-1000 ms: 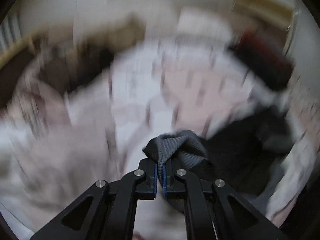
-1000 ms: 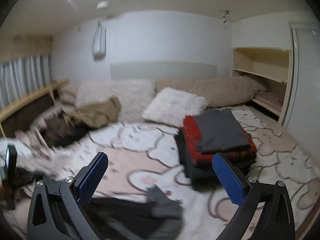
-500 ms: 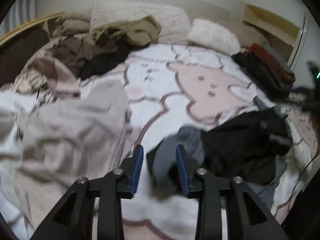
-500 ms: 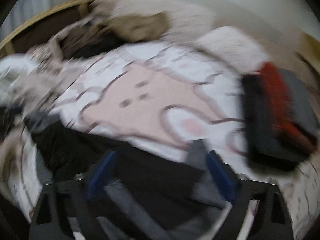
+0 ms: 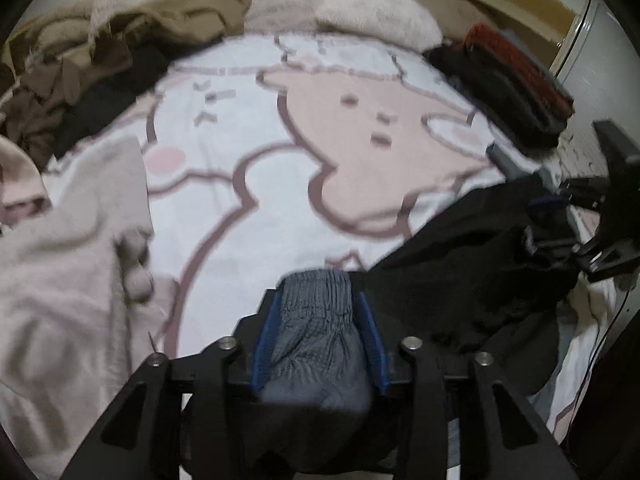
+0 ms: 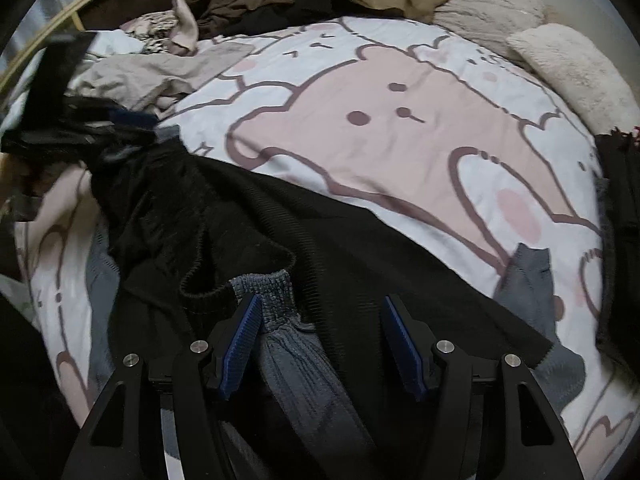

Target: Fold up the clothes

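A black ribbed garment with grey cuffs [image 6: 328,248] lies crumpled on the pink-and-white bear-print bed cover [image 6: 400,128]. My left gripper [image 5: 318,304] is open, with a grey ribbed cuff [image 5: 316,320] lying loose between its blue pads. My right gripper [image 6: 320,312] is open wide over the black garment, and another grey ribbed cuff [image 6: 268,292] rests against its left pad. The black garment also shows at the right of the left wrist view [image 5: 472,264].
A stack of folded clothes, black, red and grey [image 5: 516,80], sits at the bed's right side. Unfolded clothes are heaped at the left: a beige top [image 5: 72,264], olive and dark pieces [image 5: 120,40]. Fluffy pillows [image 6: 568,68] line the headboard.
My left gripper let go of the grey cuff and opened wider. My right gripper came down from above the bed onto the black garment and stays open.
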Available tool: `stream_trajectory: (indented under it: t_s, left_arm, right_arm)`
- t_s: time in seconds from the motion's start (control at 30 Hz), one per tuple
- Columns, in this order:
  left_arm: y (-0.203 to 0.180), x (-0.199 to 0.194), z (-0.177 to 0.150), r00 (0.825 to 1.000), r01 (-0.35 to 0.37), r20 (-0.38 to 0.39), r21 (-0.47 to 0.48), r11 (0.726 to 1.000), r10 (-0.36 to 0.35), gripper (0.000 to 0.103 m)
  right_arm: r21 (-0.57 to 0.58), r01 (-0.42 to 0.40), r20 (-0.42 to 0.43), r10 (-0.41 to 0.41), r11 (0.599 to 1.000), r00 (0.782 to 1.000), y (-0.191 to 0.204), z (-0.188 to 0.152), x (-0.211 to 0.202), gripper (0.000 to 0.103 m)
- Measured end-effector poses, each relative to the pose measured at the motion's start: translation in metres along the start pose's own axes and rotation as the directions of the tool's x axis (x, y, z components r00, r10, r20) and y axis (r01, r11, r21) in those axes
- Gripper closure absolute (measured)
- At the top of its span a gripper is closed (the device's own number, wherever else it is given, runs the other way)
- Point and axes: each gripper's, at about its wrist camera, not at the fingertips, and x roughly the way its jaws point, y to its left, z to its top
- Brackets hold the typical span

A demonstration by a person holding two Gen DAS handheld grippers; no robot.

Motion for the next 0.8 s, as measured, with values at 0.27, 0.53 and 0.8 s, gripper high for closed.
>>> stream_trajectory:
  t_s: [0.27,0.53,0.8]
  left_arm:
    - [0.014,-0.016,-0.029,0.998,0.059,0.019,-0.07,0.996,-0.058,0.08]
    - [0.017,-0.021,-0.036,0.995,0.088,0.054,-0.089,0.992,-0.083,0.08]
    - [0.019,-0.029,-0.026,0.987,0.135,0.107,-0.105,0.985,-0.124,0.08]
  right_arm:
    - [-0.054,-0.088,0.048,0.09,0.995,0.995,0.009,-0.007,-0.006,0.049]
    - [-0.08,-0.15,0.08,0.157,0.985,0.984,0.018,-0.004,-0.007,0.063]
    - [-0.101,-0.229,0.083,0.238,0.968,0.968,0.018,-0.002,-0.008,0.063]
